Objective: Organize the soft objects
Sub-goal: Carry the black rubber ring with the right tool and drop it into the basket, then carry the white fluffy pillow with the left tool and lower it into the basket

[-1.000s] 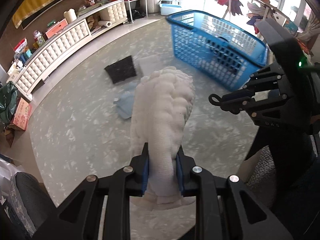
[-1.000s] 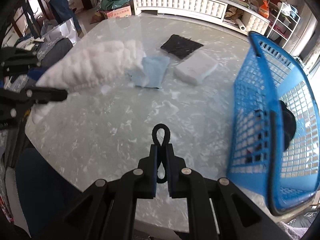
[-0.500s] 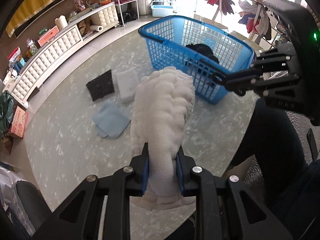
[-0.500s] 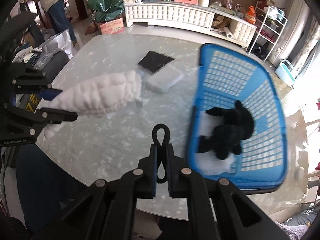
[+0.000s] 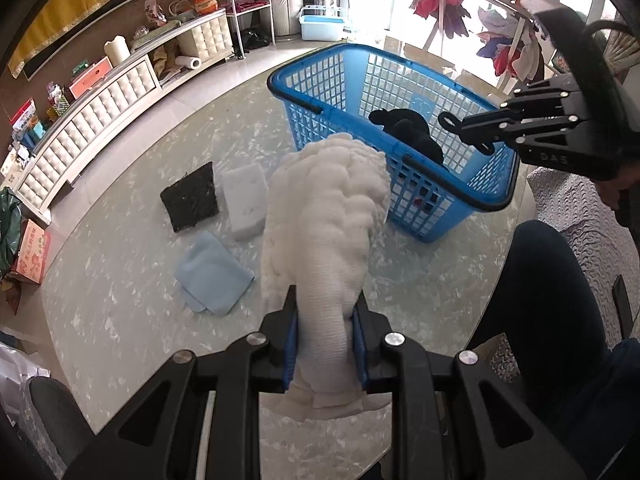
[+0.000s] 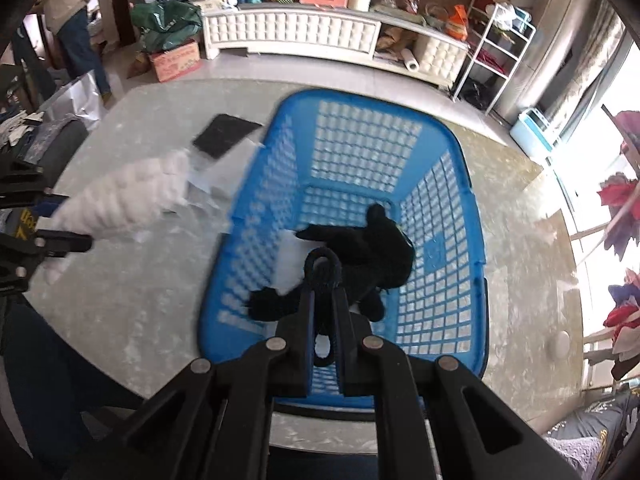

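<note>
My left gripper (image 5: 325, 340) is shut on a white fluffy cloth (image 5: 328, 216) and holds it in the air above the marble table, near the blue basket (image 5: 400, 152). My right gripper (image 6: 323, 316) is shut on a black hair tie (image 6: 322, 268) and hangs over the basket (image 6: 440, 184). It also shows in the left wrist view (image 5: 476, 136), above the basket's right side. A black plush toy (image 6: 372, 248) and something white lie inside the basket. The white cloth shows blurred at the left of the right wrist view (image 6: 132, 196).
On the table (image 5: 120, 300) lie a black sponge (image 5: 191, 196), a white sponge (image 5: 245, 200) and a light blue cloth (image 5: 214, 276). A white cabinet (image 6: 292, 32) stands behind. The person's legs (image 5: 548, 304) are at the table's right edge.
Both grippers have moved toward the basket. The right gripper with the hair tie is now over the basket's inside. The white cloth has come closer to the basket's rim.
</note>
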`<action>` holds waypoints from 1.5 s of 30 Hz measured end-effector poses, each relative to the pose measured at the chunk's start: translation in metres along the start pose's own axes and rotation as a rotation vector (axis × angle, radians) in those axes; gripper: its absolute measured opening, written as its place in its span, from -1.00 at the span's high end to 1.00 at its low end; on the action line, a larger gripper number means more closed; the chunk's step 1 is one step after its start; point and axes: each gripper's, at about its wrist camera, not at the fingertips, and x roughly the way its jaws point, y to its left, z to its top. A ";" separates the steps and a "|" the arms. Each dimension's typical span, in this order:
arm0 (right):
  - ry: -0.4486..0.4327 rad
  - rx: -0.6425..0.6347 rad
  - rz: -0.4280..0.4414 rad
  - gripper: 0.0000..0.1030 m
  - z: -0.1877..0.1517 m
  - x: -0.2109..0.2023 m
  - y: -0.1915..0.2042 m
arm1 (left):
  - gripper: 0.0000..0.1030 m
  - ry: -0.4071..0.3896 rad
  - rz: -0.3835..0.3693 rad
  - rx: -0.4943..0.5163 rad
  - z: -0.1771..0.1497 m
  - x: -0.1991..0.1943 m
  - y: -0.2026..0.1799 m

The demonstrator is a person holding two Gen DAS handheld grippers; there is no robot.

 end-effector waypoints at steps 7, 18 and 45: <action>0.064 0.027 -0.029 0.85 -0.004 0.025 -0.017 | 0.59 0.019 -0.011 -0.005 0.008 0.016 0.003; 0.108 0.058 -0.048 0.81 -0.003 0.048 -0.041 | 0.59 0.052 -0.010 0.002 0.021 0.036 -0.003; 0.008 0.101 -0.026 -0.99 -0.024 -0.002 -0.044 | 0.59 -0.047 0.058 0.040 0.050 -0.017 -0.023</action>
